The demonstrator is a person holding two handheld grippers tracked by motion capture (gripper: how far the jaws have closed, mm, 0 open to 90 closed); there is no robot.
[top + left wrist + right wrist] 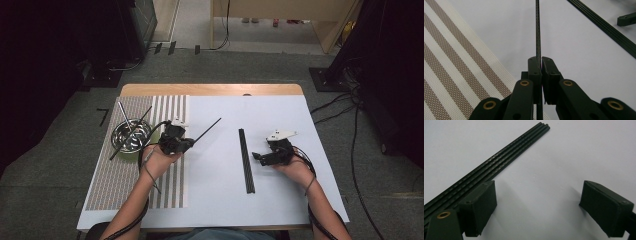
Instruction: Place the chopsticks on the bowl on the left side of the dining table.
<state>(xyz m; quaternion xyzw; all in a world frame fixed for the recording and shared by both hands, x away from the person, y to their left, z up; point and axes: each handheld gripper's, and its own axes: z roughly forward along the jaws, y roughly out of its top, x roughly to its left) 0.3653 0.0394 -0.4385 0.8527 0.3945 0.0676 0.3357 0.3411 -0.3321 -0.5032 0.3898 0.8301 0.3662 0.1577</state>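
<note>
Left gripper (541, 66): jaws clamped on a thin black rod (538, 30), gripped near one end. The rod runs straight out ahead of the tips, with a short stub passing back between the linkages. In the high view the same rod (206, 129) sticks out ahead of the left gripper (186, 143), angled away and toward the middle of the table (215, 200). Holding it near the end leaves most of the length free to lay down flat, likely next to the others.

Right gripper (537, 202): jaws wide apart, nothing between them, low over the bare white surface. Row of black rods (499, 162) sits just outside its left jaw and runs away ahead of it; looks like four laid side by side, touching, count not certain at this angle. In the high view the right gripper (260, 156) sits just beside that row (245, 160), tips aimed at it. My read: it's parked there to steady or square up the row when the next rod lands.

Further off behind the left gripper: metal bowl (131, 135) on the striped mat (120, 185), more rods (131, 132) leaning in it. That's the supply, so the work looks like transferring rods from bowl to row, part done.
</note>
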